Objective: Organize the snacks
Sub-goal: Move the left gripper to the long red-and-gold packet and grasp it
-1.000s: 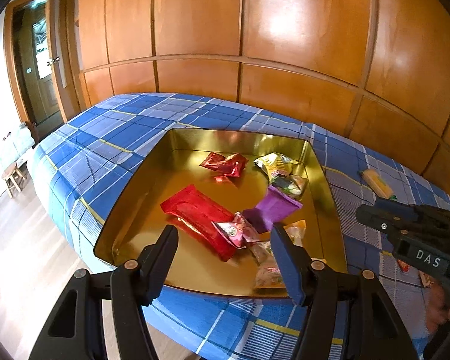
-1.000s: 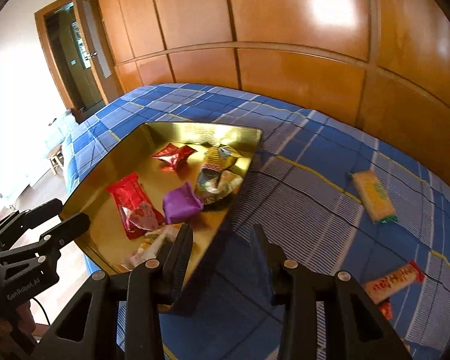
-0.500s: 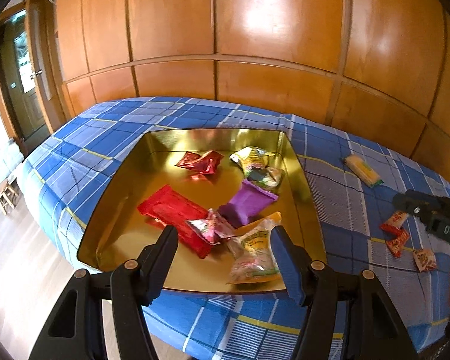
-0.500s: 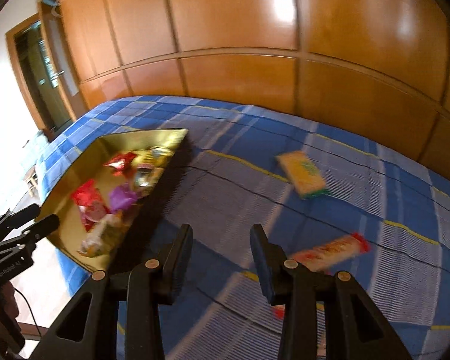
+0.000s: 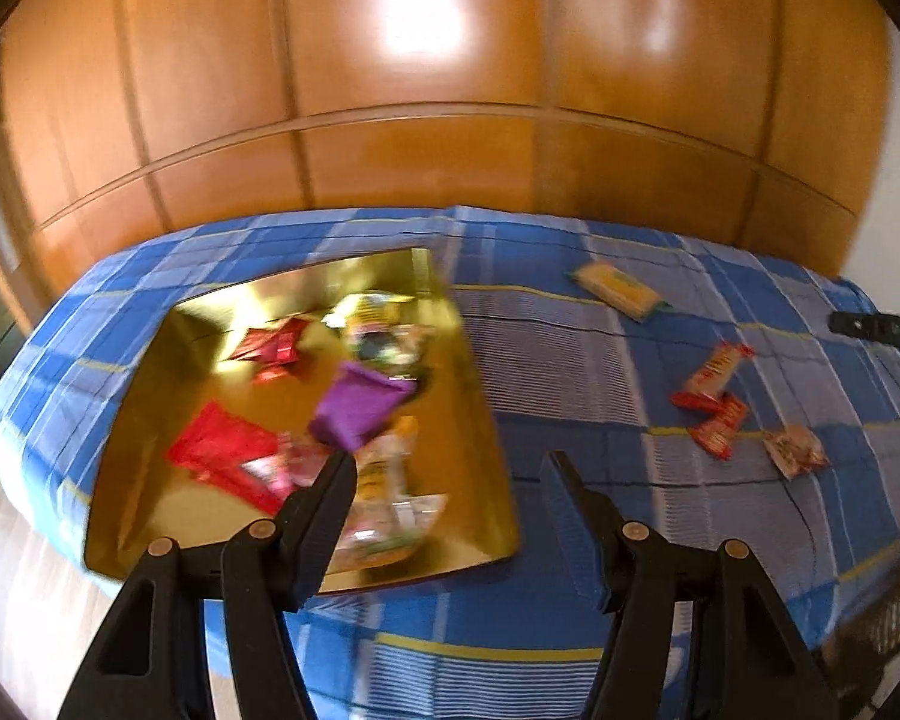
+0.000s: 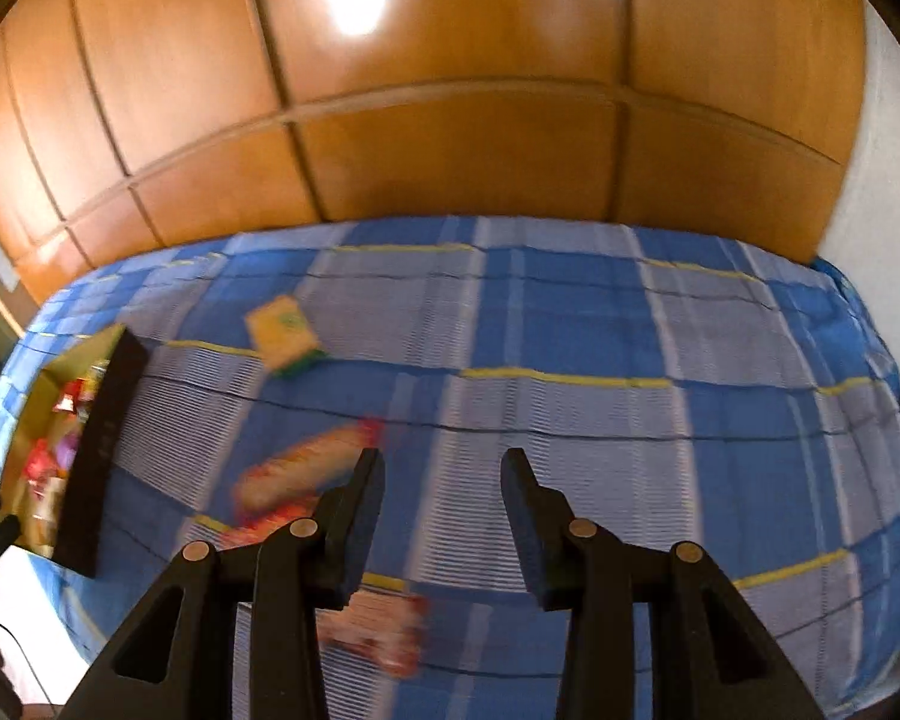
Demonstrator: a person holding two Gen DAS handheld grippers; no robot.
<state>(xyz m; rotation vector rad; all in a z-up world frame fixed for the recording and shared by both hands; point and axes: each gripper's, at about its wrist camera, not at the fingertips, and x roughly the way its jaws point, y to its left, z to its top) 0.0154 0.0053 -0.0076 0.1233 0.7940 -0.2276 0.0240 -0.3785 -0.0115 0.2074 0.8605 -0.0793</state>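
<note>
Gold metal is gleaming from the tray lying on the blue checked cloth in the left wrist view, with snack packets piled inside it, a purple packet among them. Right of the tray, a yellow packet and red packets are lying loose. The left gripper is hanging over the tray's near corner, jaws apart and empty.

In the right wrist view, the tray is sitting far left. The right gripper is hovering well right of it, jaws apart and empty, with a long blurred packet just left of its tips.

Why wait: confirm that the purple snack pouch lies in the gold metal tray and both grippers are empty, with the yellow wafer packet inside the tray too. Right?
Not quite. The yellow wafer packet lies outside the gold metal tray, on the blue checked cloth, as the left wrist view shows. The rest holds.
</note>
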